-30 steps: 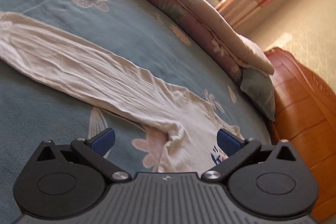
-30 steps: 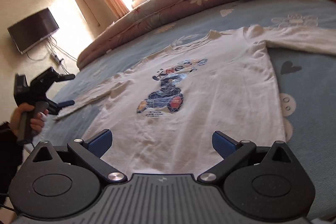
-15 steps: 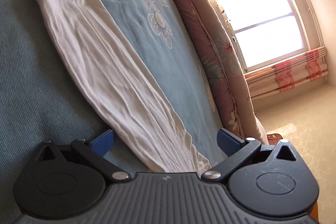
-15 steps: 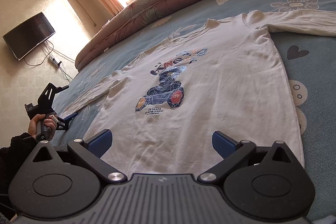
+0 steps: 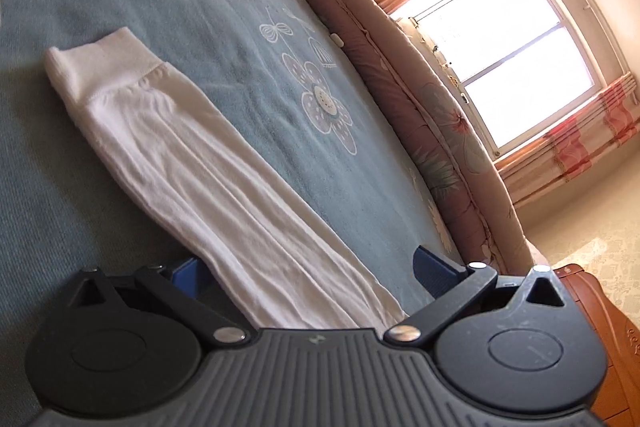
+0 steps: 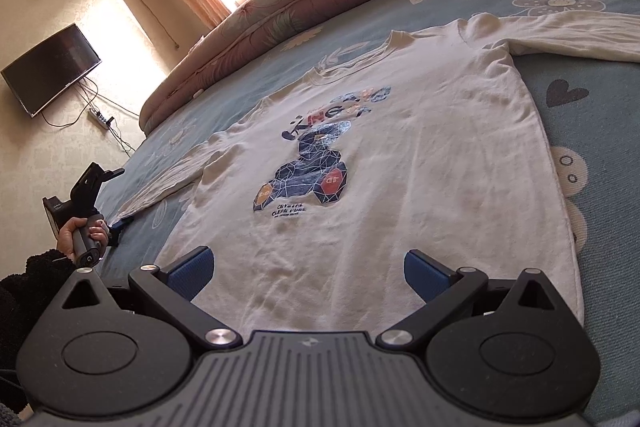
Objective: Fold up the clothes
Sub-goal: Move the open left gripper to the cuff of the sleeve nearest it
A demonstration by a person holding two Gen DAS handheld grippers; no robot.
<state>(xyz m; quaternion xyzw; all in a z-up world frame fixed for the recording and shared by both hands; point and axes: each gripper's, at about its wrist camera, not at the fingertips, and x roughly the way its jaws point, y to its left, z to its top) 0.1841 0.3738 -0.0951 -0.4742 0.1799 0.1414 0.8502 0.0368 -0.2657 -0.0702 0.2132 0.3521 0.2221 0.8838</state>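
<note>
Shirt (image 6: 400,163) print: "KING", "CRYSTAL CLEAR PURE"

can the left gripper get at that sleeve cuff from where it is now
Probably yes: the left gripper is open with the sleeve running between its fingers, and nothing lies on the way to the cuff ahead.

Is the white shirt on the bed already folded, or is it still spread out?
Spread out. The white shirt lies flat, print up, with both sleeves stretched sideways on the bed.
</note>
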